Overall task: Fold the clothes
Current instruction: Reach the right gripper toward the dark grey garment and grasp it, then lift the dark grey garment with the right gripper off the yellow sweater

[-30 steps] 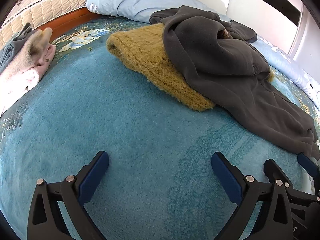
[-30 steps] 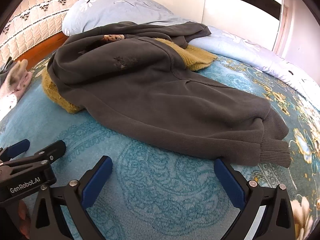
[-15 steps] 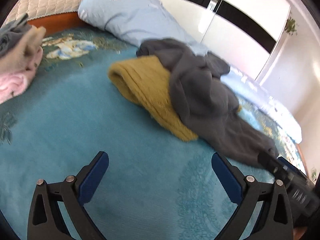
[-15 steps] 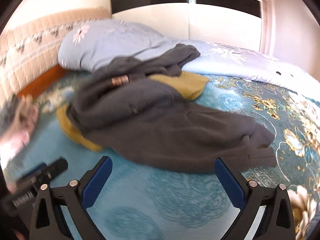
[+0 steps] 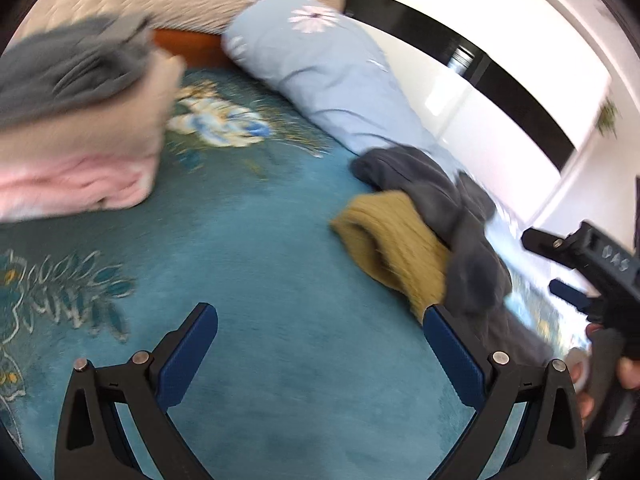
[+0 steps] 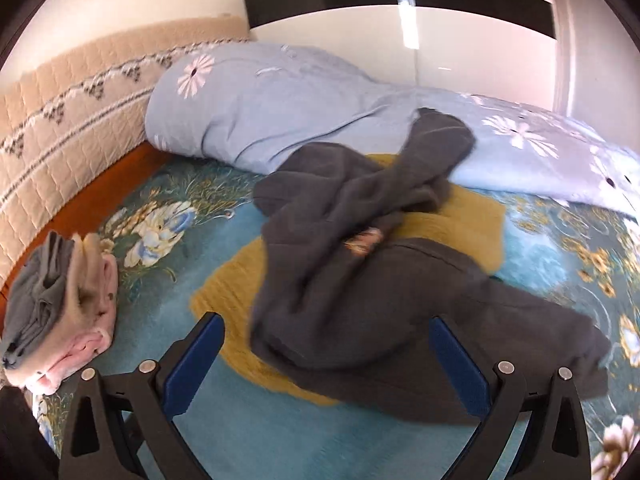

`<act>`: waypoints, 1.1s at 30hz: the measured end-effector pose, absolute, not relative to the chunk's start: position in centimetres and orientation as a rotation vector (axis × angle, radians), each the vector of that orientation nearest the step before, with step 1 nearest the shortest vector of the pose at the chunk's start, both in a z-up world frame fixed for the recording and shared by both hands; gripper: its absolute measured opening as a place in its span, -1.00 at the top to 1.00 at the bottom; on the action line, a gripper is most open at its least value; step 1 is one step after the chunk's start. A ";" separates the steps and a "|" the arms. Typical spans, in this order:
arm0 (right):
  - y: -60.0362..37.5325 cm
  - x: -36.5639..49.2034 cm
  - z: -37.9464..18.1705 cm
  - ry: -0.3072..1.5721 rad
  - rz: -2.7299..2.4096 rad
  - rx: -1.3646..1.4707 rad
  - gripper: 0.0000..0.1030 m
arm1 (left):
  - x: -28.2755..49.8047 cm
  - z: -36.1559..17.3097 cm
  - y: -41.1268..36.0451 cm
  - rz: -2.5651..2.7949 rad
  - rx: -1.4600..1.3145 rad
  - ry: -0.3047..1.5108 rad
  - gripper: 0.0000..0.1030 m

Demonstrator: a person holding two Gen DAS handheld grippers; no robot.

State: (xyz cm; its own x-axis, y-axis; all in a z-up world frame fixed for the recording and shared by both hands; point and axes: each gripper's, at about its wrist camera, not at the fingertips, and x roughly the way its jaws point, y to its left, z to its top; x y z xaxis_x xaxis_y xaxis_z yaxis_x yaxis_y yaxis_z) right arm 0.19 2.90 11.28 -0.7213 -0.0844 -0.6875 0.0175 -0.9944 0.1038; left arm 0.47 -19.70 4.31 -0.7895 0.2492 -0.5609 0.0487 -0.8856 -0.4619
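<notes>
Both grippers have lifted off the blanket (image 6: 280,452); we hold the left gripper (image 5: 320,344) and right gripper (image 6: 328,356) spread and empty above the crumpled grey hoodie (image 6: 380,300) over the mustard sweater (image 6: 236,292), ready to reach.

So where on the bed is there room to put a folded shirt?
The bare teal blanket between the folded stack and the mustard sweater is free. It's crowded where the grey hoodie sprawls over the sweater.
</notes>
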 end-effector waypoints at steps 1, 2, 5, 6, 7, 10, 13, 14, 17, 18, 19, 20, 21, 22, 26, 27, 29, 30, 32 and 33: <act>1.9 -0.4 11.1 -0.118 -2.857 1.154 -1.00 | 0.6 4.2 -20.8 2.780 -0.966 -0.766 -0.99; 1.2 -0.9 10.9 -0.097 -2.852 1.161 -1.00 | 0.7 3.9 -21.5 2.773 -0.964 -0.818 -0.99; -0.7 -2.6 10.0 -0.022 -2.853 1.211 -1.00 | 1.2 3.9 -23.5 2.769 -0.929 -0.932 -0.99; -1.1 -3.0 9.7 -0.009 -2.860 1.227 -0.97 | 1.3 3.9 -23.9 2.772 -0.924 -0.944 -0.99; -1.4 -3.4 9.4 -0.006 -2.865 1.240 -0.94 | 1.4 3.9 -24.2 2.776 -0.921 -0.954 -0.99; -2.0 -4.4 8.1 0.052 -2.904 1.329 -0.41 | 1.3 4.1 -24.2 2.777 -0.931 -0.964 -0.99; -2.0 -4.9 7.0 0.150 -2.948 1.445 0.15 | 1.1 4.1 -23.8 2.778 -0.941 -0.936 -0.99; -1.9 -4.9 6.9 0.180 -2.962 1.471 0.46 | 1.2 4.1 -23.7 2.780 -0.944 -0.923 -0.99; -0.6 -4.1 8.6 0.245 -3.067 1.442 0.67 | 1.2 4.1 -23.3 2.778 -0.952 -0.899 -0.99; 0.1 -3.8 9.7 0.262 -3.103 1.415 0.69 | 1.2 4.1 -23.0 2.778 -0.953 -0.888 -0.99; 0.8 -3.4 10.7 0.278 -3.139 1.386 0.70 | 1.3 4.2 -22.9 2.777 -0.953 -0.878 -0.99; 1.5 -3.1 11.7 0.296 -3.171 1.357 0.71 | 1.3 4.2 -22.6 2.776 -0.951 -0.864 -0.99; 2.1 -2.6 12.9 0.312 -3.192 1.326 0.71 | 1.6 4.4 -22.2 2.780 -0.943 -0.843 -0.99; 3.0 -2.0 14.3 0.308 -3.214 1.287 0.72 | 1.8 4.6 -21.8 2.784 -0.933 -0.825 -0.99; 5.9 0.5 19.2 0.266 -3.286 1.154 0.72 | 2.8 5.4 -19.9 2.778 -0.892 -0.760 -0.99; 6.5 1.2 20.4 0.258 -3.299 1.116 0.72 | 2.8 5.5 -19.4 2.772 -0.882 -0.745 -0.99; 7.1 3.2 23.0 0.295 -3.298 1.024 0.72 | 3.2 5.9 -18.8 2.761 -0.859 -0.729 -0.99; 7.4 4.3 24.3 0.313 -3.296 0.978 0.72 | 3.3 6.0 -18.5 2.755 -0.847 -0.721 -0.99; 8.0 6.3 26.8 0.348 -3.290 0.886 0.72 | 3.7 6.5 -18.0 2.746 -0.810 -0.718 -0.99; 8.2 7.3 28.1 0.365 -3.286 0.841 0.72 | 4.0 6.7 -17.8 2.739 -0.787 -0.724 -0.99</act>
State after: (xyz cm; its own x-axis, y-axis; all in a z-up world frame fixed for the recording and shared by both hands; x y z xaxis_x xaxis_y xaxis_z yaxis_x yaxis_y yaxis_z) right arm 7.27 8.23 28.12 -0.8444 0.3086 -0.4379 -0.2051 -0.9414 -0.2679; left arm 4.03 -17.84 6.73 -0.8378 0.3170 -0.4445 -0.0559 -0.8597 -0.5077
